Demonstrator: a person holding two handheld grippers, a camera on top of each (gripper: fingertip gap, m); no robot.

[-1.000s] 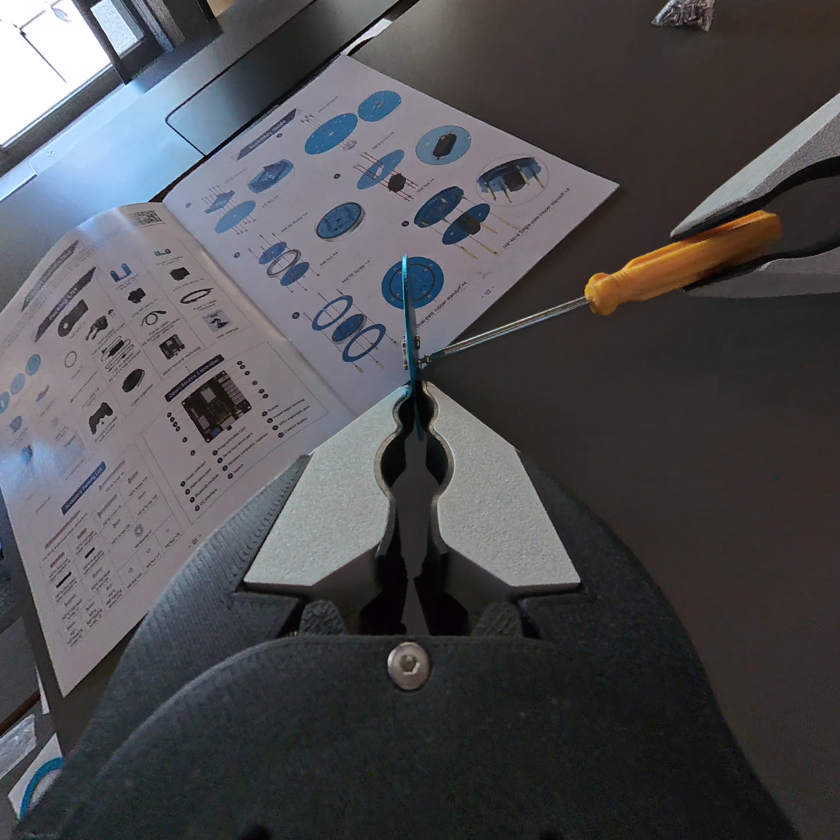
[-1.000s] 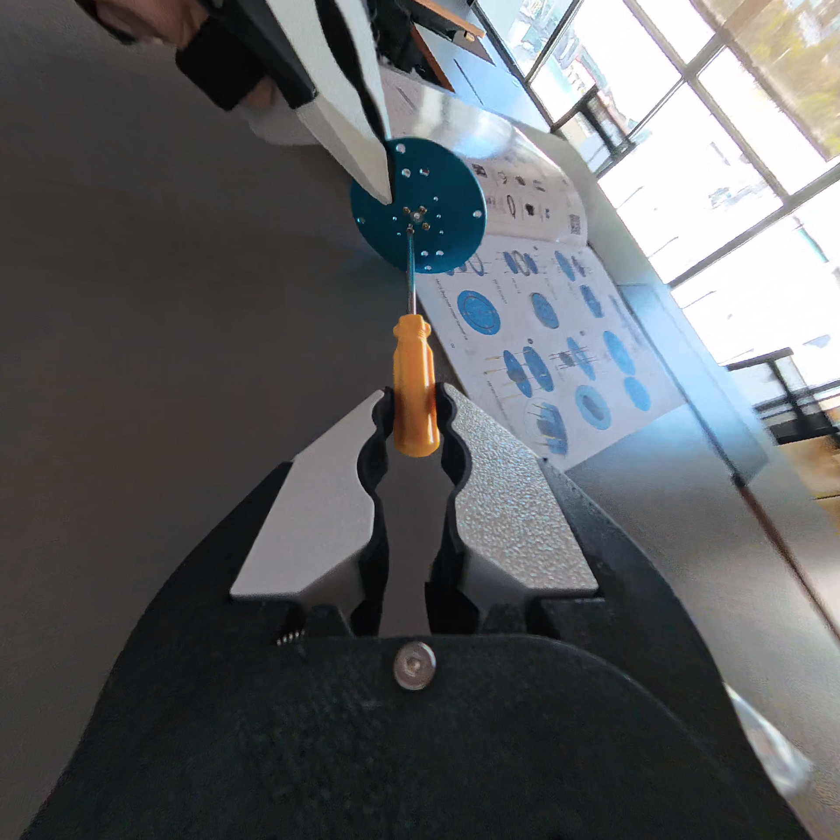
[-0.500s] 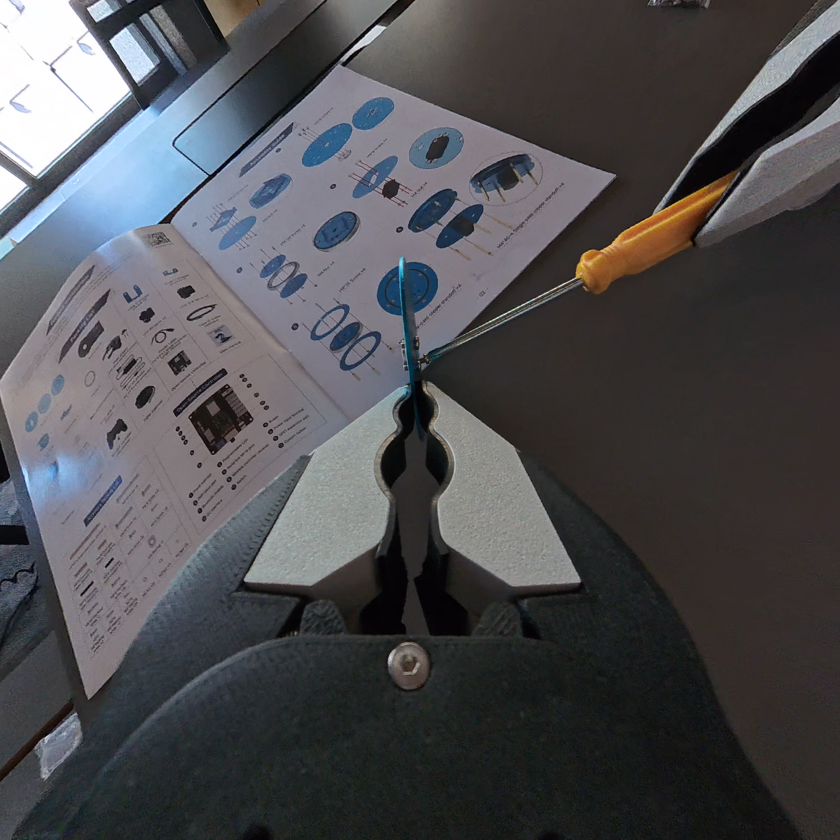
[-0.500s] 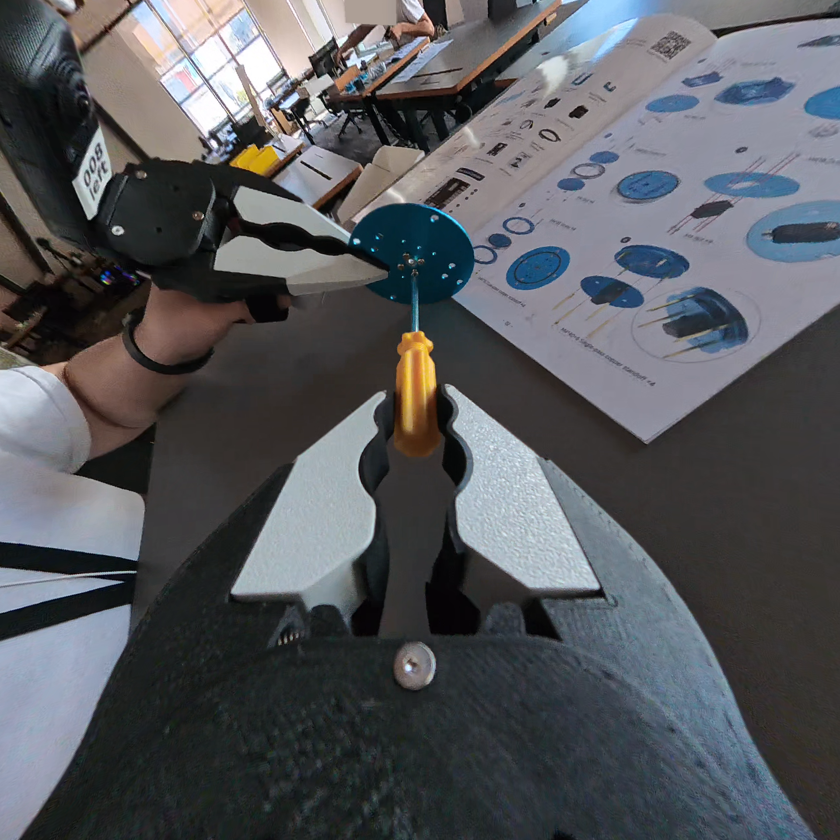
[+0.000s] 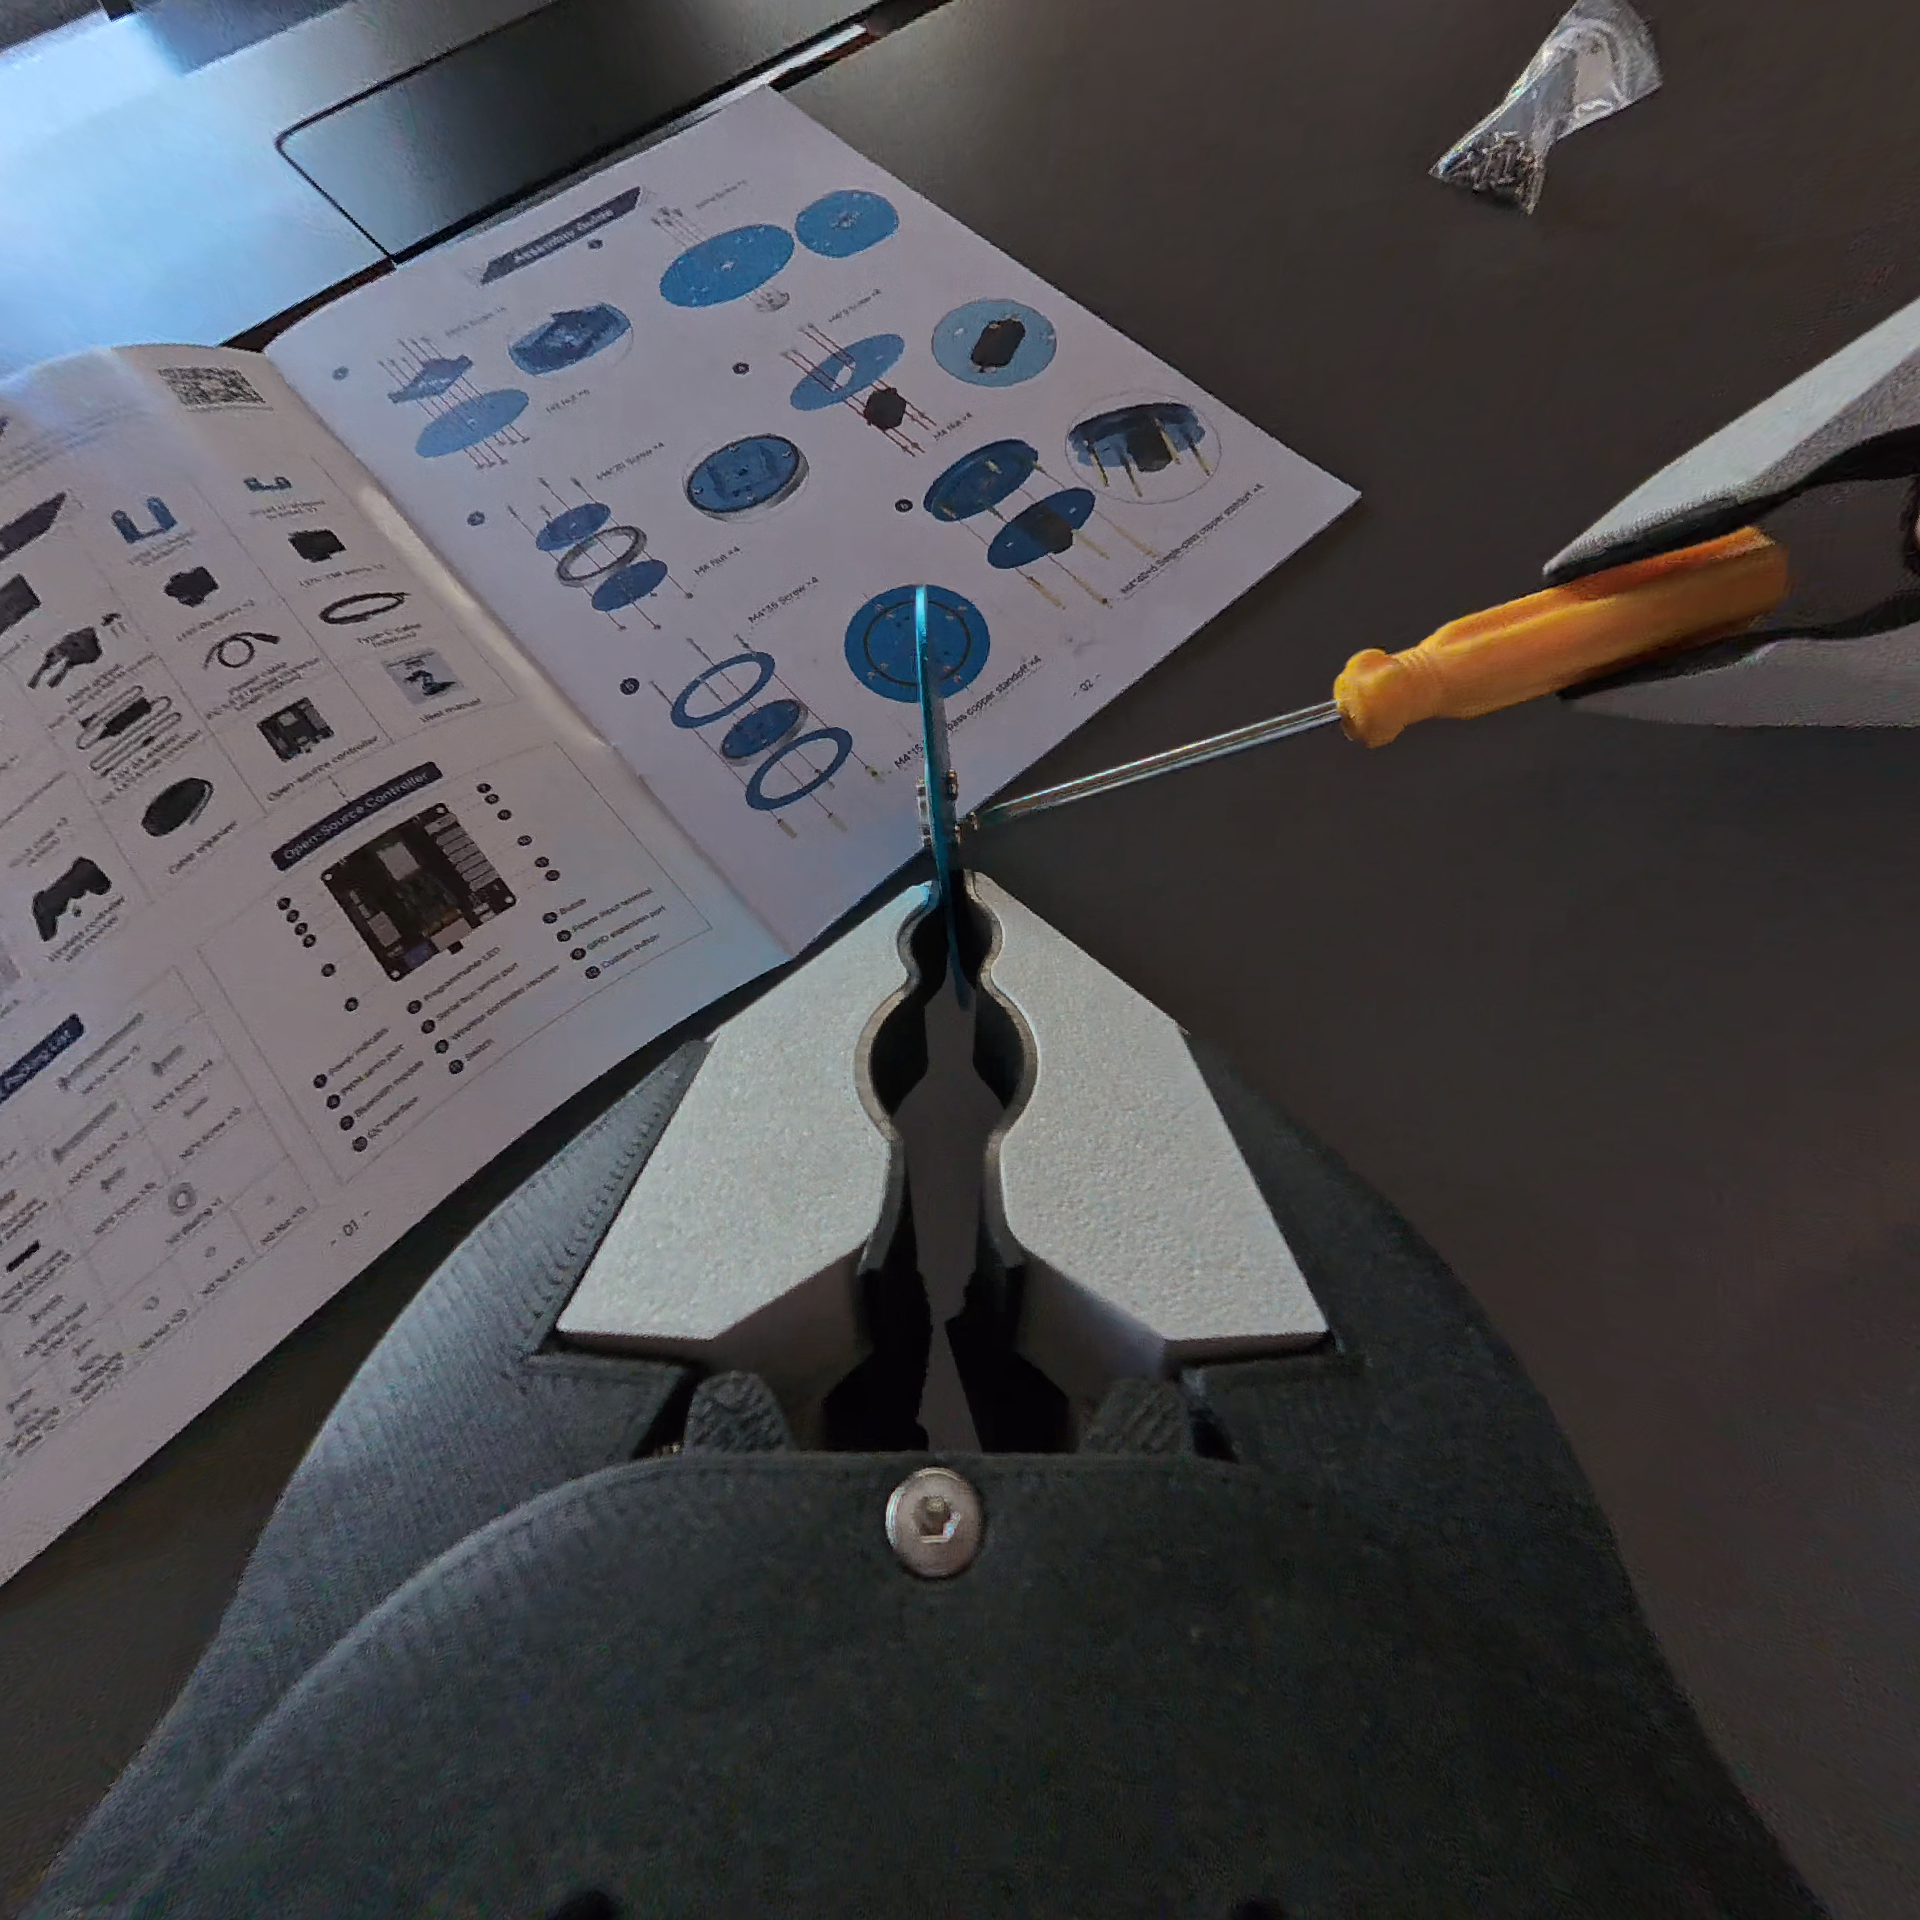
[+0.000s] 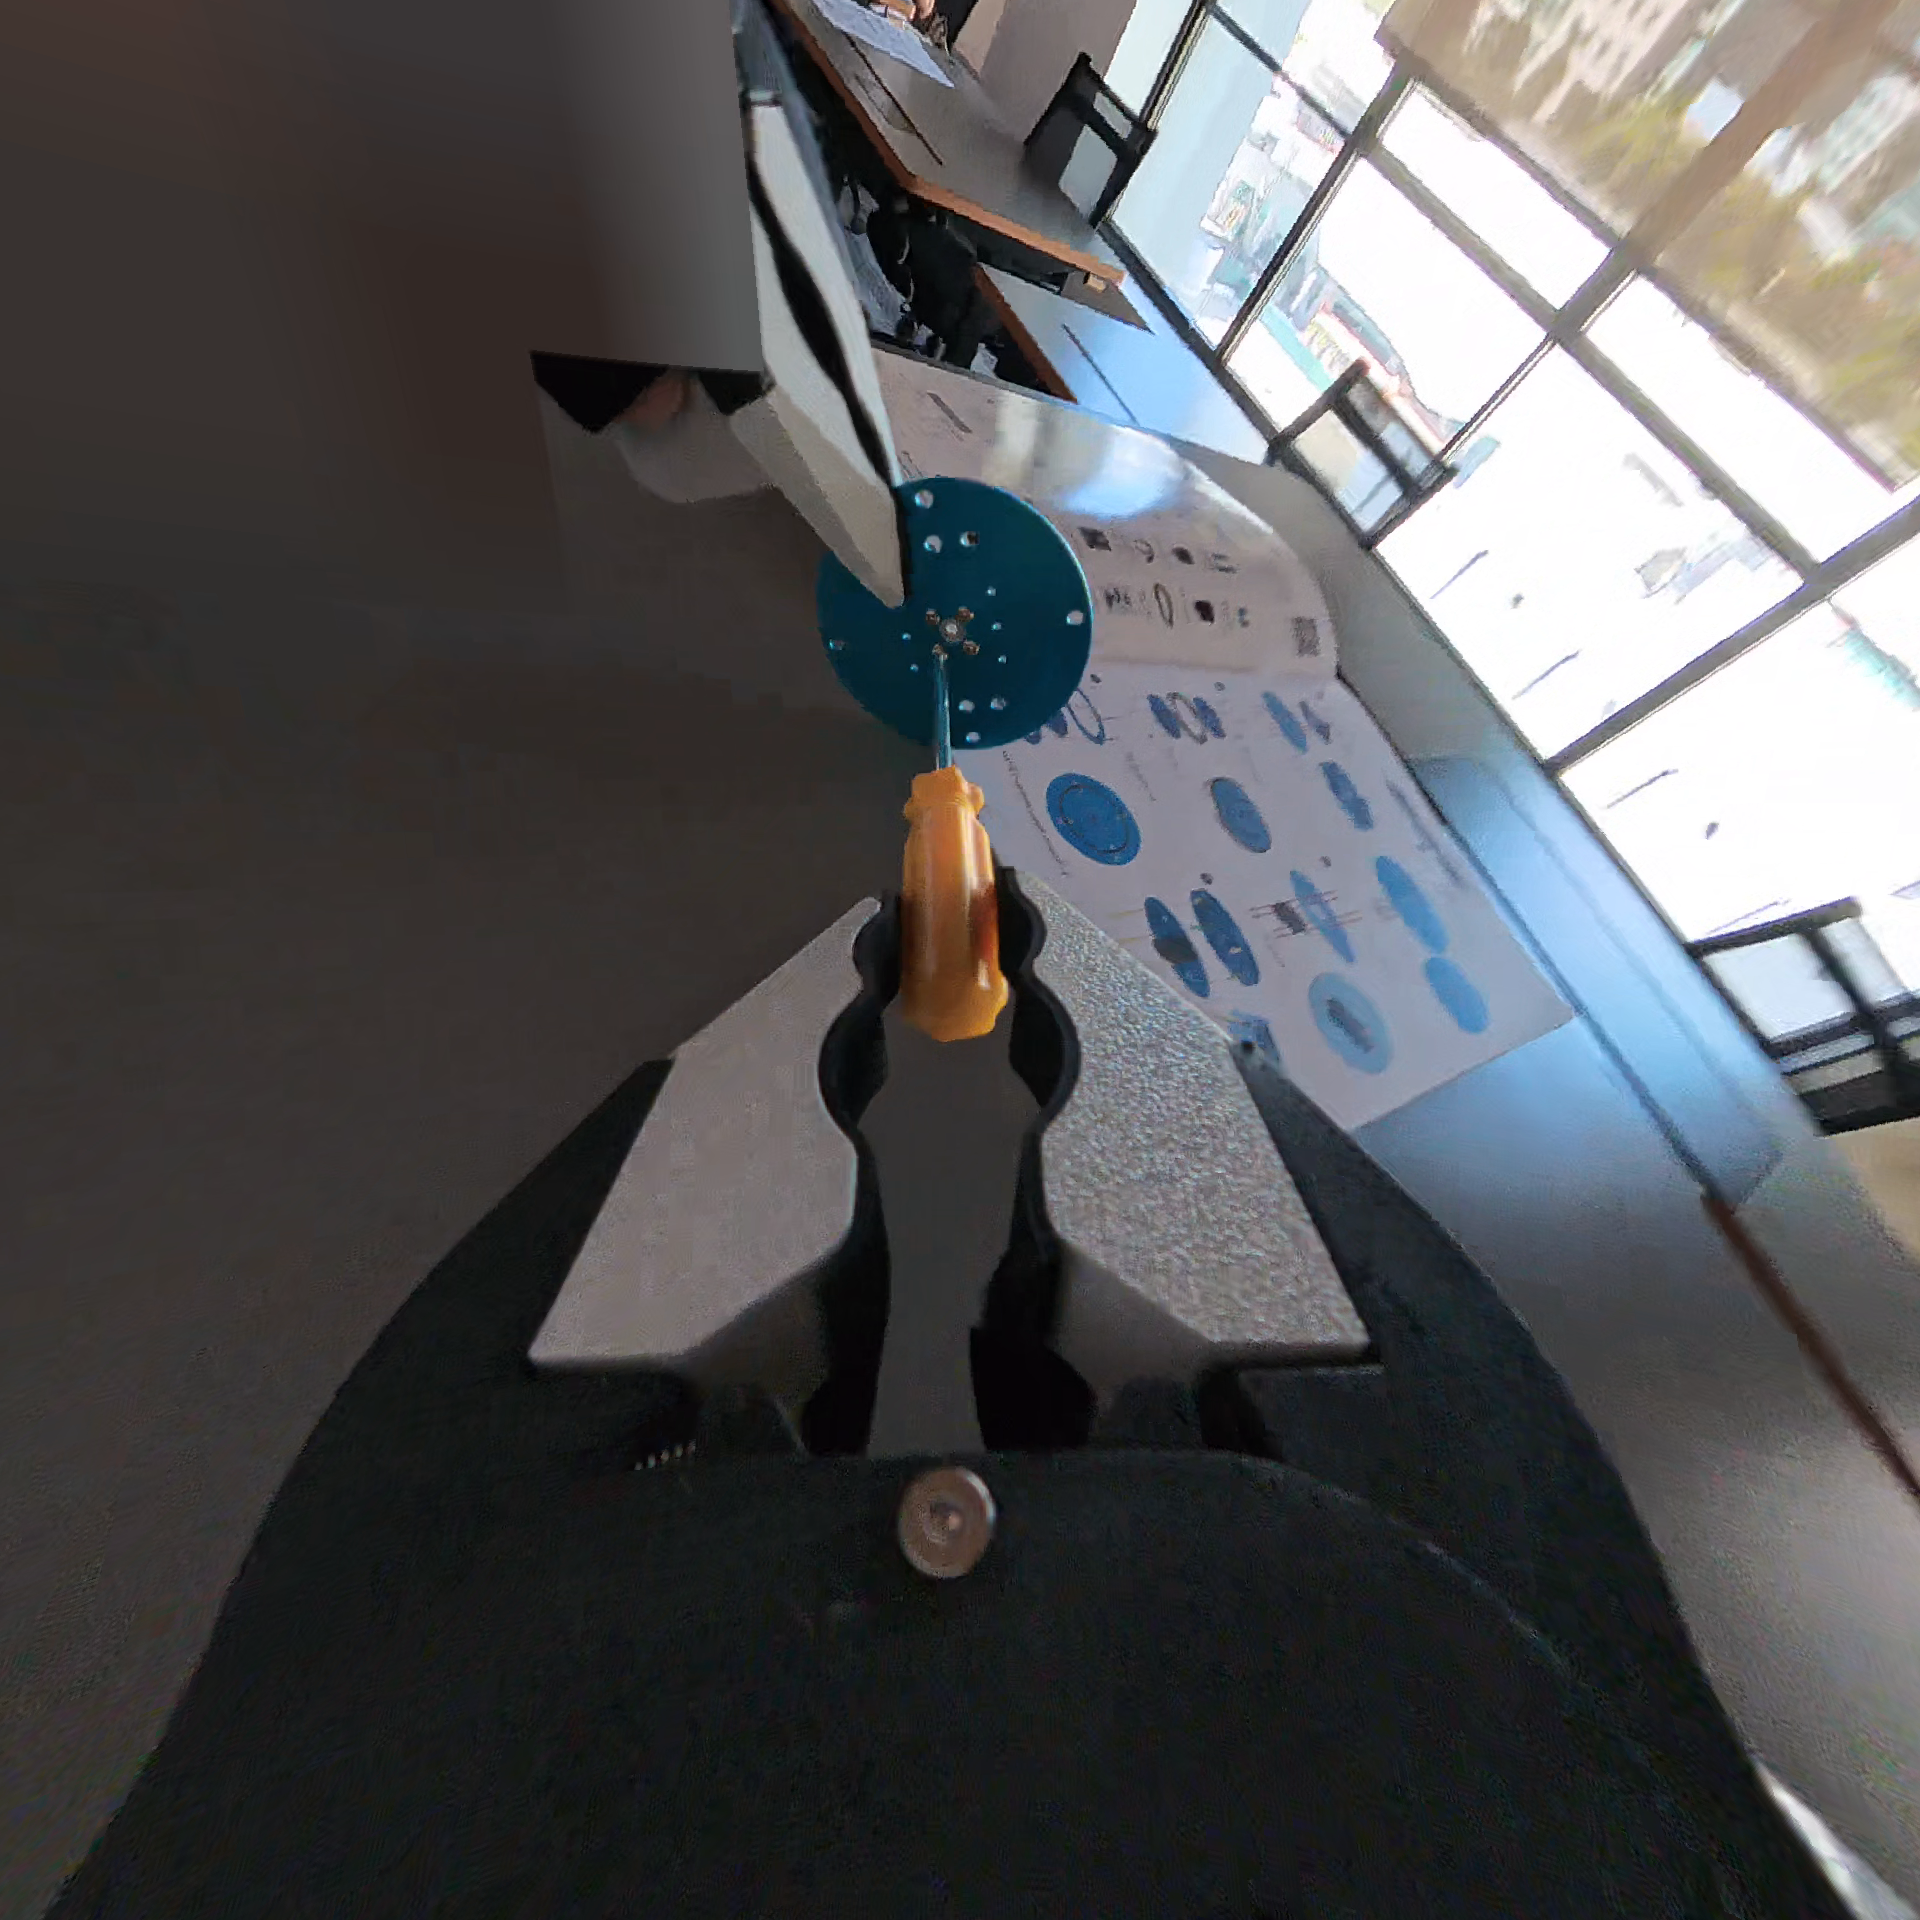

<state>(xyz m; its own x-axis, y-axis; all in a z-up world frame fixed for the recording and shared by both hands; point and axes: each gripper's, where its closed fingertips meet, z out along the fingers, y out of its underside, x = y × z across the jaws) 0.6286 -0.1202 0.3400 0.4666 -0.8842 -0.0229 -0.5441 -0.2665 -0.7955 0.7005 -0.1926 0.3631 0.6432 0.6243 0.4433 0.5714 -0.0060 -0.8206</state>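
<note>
your left gripper (image 5: 948,894) pinches the thin round blue metal disc (image 6: 954,611) edge-on; your right gripper (image 6: 943,914) clamps the orange-handled screwdriver (image 5: 1548,634), its tip at the disc's centre screw, above the dark table (image 5: 1455,1143).

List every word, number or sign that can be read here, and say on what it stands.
The open booklet: headings, captions, page numbers, a square code; partly legible, but I do not quote writing.
No writing seen on the blue disc, screwdriver or screw bag.
</note>
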